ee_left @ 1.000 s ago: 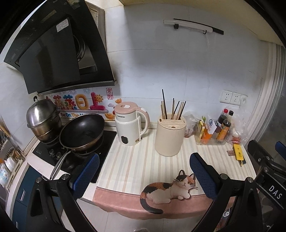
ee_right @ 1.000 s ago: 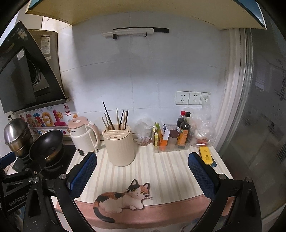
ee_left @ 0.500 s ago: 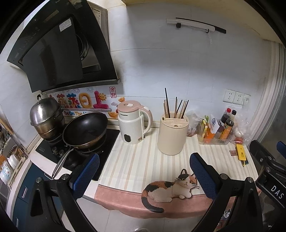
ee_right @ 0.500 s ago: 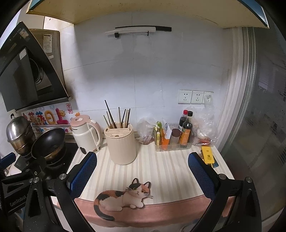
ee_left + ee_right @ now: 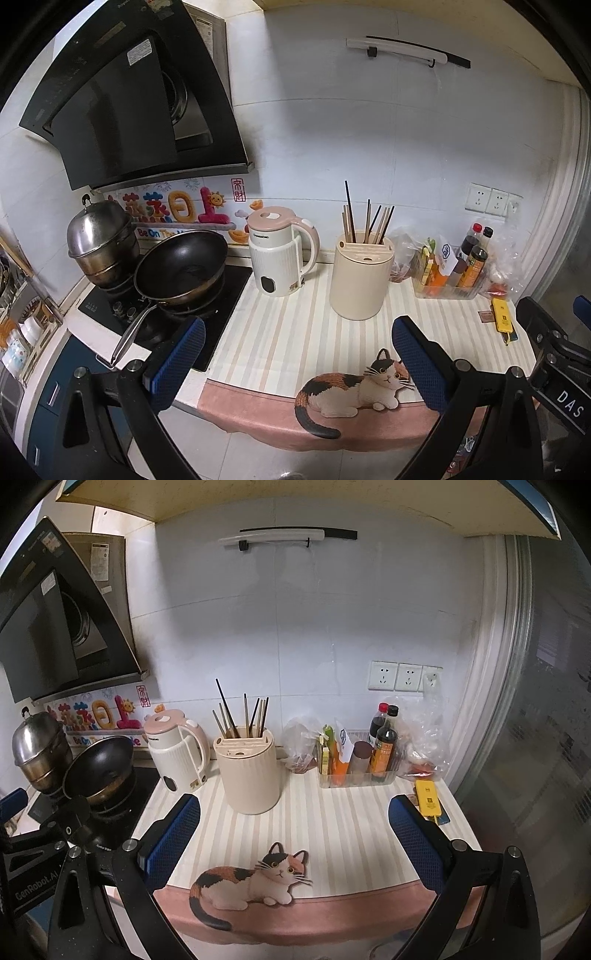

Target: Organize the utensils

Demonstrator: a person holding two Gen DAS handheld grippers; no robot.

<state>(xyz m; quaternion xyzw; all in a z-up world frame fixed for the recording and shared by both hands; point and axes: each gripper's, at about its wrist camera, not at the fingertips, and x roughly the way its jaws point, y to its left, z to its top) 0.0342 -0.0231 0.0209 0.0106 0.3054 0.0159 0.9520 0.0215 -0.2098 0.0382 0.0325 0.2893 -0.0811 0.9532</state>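
Level above the counter's edge, left claw (image 5: 295, 354) and right claw (image 5: 294, 829) gape wide, empty.

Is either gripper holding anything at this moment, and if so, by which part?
Nothing is held. The left gripper and the right gripper are both open and empty, short of the chopsticks standing in the utensil holder.

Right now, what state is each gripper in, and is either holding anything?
Left gripper: open, holding nothing.
Right gripper: open, holding nothing.
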